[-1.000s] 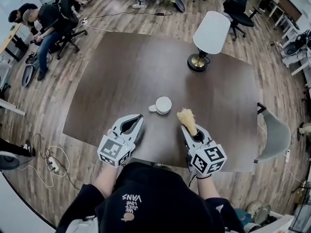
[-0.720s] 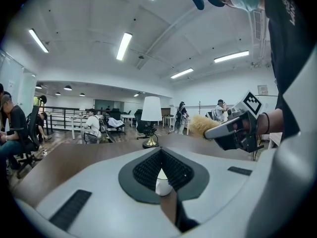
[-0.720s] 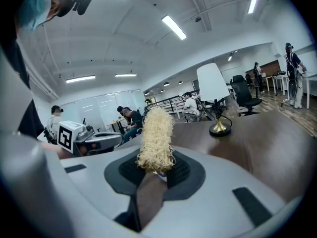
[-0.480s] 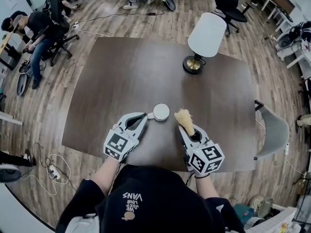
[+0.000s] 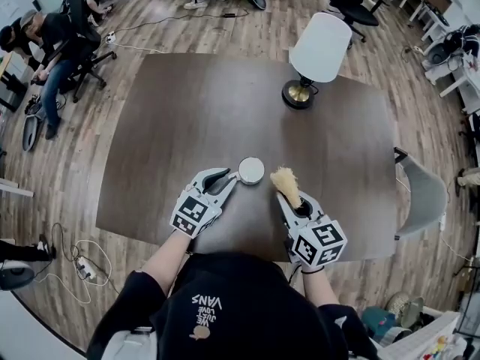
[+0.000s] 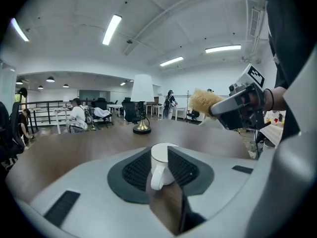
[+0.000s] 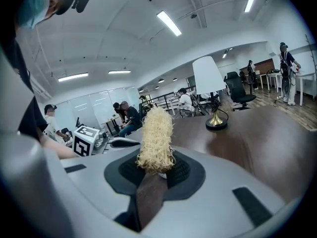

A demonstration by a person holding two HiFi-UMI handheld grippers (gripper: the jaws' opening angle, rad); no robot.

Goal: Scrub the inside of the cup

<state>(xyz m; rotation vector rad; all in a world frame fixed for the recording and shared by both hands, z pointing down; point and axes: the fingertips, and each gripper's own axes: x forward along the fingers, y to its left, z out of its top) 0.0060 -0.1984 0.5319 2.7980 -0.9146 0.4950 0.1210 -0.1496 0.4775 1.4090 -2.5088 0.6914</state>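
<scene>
A small white cup [image 5: 250, 170] stands upright on the dark brown table [image 5: 187, 111], its handle turned to the left. My left gripper [image 5: 227, 178] lies just left of it, tips at the handle. In the left gripper view the cup [image 6: 162, 157] shows in the narrow gap of the left gripper [image 6: 158, 175]. Its jaws have just been opening, and the pads do not press on the cup. My right gripper [image 5: 289, 199] is shut on a straw-coloured scrub brush [image 5: 286, 182], right of the cup and apart from it. The brush's bristle head [image 7: 156, 140] sticks up from the right gripper [image 7: 156, 172].
A table lamp [image 5: 315, 51] with a white shade and brass foot stands at the far right of the table. A grey chair [image 5: 424, 201] sits off the right edge. People sit on office chairs [image 5: 60, 36] at the far left, with cables on the floor.
My left gripper has moved forward and down to the cup's handle, and its jaws have parted a little. The right gripper with the brush has barely shifted.
</scene>
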